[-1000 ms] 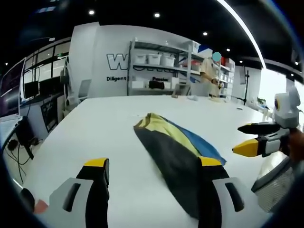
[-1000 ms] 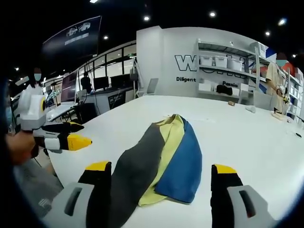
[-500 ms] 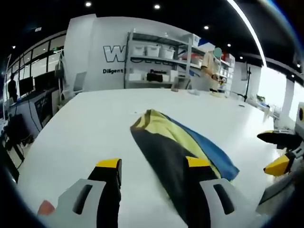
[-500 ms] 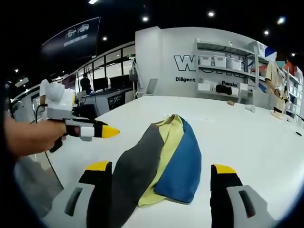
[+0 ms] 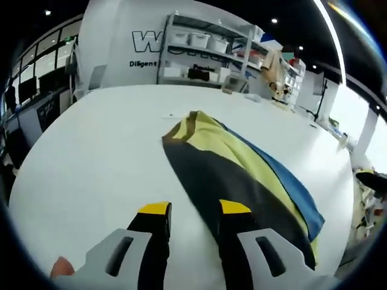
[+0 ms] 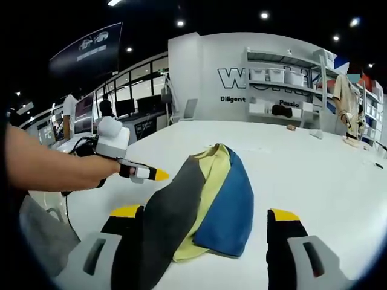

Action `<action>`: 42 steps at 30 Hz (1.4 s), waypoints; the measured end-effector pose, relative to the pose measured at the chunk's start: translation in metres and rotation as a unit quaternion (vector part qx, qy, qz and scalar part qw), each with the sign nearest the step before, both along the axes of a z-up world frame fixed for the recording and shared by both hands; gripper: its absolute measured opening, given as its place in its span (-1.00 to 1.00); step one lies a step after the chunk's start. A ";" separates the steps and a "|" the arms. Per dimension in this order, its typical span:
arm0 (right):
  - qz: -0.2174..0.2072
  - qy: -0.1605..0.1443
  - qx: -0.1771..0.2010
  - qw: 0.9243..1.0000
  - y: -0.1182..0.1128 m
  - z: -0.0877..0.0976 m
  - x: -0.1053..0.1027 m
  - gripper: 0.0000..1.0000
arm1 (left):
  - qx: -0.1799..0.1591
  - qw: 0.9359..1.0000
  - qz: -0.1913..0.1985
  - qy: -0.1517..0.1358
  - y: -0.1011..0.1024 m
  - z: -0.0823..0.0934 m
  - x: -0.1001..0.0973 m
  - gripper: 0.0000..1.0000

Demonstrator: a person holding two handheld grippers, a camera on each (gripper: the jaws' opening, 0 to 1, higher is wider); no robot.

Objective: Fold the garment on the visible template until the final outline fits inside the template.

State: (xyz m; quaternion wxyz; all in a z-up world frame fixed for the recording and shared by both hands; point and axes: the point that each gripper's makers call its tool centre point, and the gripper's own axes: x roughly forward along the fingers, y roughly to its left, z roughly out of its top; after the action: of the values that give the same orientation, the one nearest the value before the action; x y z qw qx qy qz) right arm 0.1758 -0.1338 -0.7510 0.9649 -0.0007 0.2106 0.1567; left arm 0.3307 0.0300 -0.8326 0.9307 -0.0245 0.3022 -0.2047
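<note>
Soft tricolour garment [image 6: 205,205], long folded strip

White lettered wall [image 6: 211,72], metal shelving [image 5: 208,54], dark ceiling with spotlights [image 6: 263,15]

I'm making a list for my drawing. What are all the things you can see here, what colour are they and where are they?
garment: one, dark grey, yellow and blue, lying folded long and narrow in the middle of the table.
table: one, white, large, under the garment.
shelves: one rack, grey, with white boxes, against the far white wall.
wall lettering: dark letters on the white wall, partly behind the shelves.
screens: a few, dark, along the room's side beyond the table.
left gripper: one, black, white and grey with yellow tips, held at the grey edge of the garment.
right gripper: one, black and grey with yellow tips, jaws wide apart on either side of the garment's near end.
arm: one, the person's, holding the left gripper.
</note>
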 end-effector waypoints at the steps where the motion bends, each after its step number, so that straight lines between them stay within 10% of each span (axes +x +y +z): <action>1: 0.000 0.001 0.000 1.000 0.000 -0.001 0.000 0.69 | 0.001 1.000 -0.001 0.001 -0.001 -0.002 0.001 -0.52; 42: -0.021 -0.008 0.018 1.000 -0.008 0.005 0.004 0.57 | 0.013 1.000 -0.007 0.020 -0.033 -0.029 0.024 -1.00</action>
State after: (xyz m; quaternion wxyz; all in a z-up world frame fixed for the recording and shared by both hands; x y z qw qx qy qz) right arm 0.1801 -0.1421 -0.7459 0.9695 0.0200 0.2000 0.1404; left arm 0.3543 -0.0033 -0.8620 0.9232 -0.0147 0.3233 -0.2072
